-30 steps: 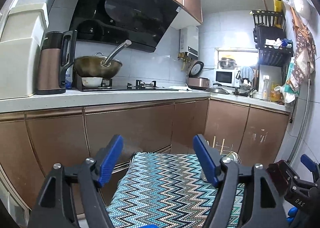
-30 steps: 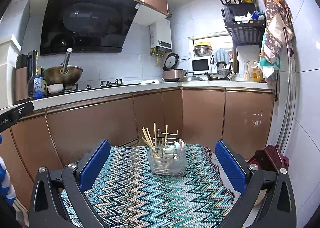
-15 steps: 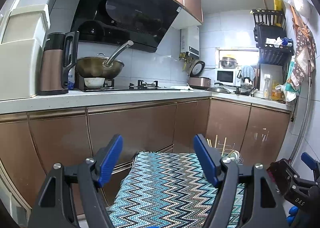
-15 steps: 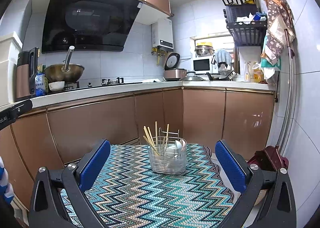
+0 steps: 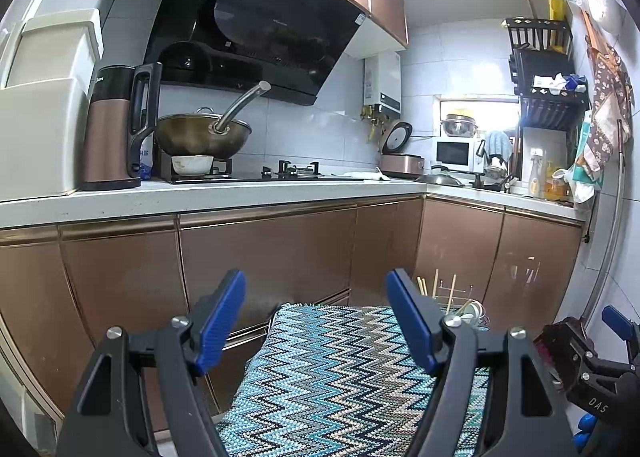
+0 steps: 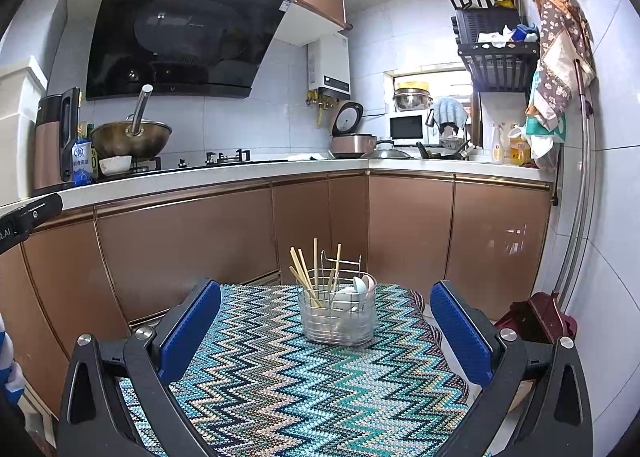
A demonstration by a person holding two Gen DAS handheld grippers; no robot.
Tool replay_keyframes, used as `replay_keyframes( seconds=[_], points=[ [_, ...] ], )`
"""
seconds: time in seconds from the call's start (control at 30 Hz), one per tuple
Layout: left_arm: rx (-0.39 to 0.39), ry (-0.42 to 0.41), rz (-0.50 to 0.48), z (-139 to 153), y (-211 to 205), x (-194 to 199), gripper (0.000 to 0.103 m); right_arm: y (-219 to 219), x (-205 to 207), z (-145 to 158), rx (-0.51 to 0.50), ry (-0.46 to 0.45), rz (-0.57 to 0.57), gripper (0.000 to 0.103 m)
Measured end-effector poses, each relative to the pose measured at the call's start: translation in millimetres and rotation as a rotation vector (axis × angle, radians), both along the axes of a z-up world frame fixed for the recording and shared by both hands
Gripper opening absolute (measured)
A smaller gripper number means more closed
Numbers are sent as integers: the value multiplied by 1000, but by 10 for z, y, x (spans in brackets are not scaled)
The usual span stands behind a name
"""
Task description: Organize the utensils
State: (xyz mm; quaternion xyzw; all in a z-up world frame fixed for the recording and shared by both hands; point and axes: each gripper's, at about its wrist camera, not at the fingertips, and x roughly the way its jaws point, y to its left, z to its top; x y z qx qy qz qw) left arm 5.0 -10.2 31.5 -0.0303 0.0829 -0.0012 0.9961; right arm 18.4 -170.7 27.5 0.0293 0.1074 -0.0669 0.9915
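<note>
A wire utensil holder [image 6: 338,313] stands upright on the zigzag-patterned table mat [image 6: 288,385], near its far edge. It holds several wooden chopsticks [image 6: 305,273] and white spoons [image 6: 362,285]. My right gripper [image 6: 326,331] is open and empty, low over the mat, with the holder ahead between its fingers. My left gripper [image 5: 316,321] is open and empty over the mat's left part [image 5: 340,369]. In the left wrist view the holder [image 5: 464,307] peeks out behind the right finger. The right gripper's body [image 5: 592,373] shows at the lower right there.
Brown kitchen cabinets [image 6: 240,241] run behind the table under a white counter [image 6: 224,173]. A wok [image 6: 132,139], a kettle [image 6: 52,145] and a rice cooker [image 6: 352,137] stand on the counter. A dark red object [image 6: 536,317] sits by the right wall.
Both views have shifted slightly; the holder shows a little more beside the left gripper's right finger. Both grippers stay open and empty.
</note>
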Motion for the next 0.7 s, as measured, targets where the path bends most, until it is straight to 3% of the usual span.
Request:
replay_keyframes(
  seconds=[0.7],
  points=[
    [-4,24,-5,-31,32,27,72,-5,1,3,-1,0,0,103]
  ],
)
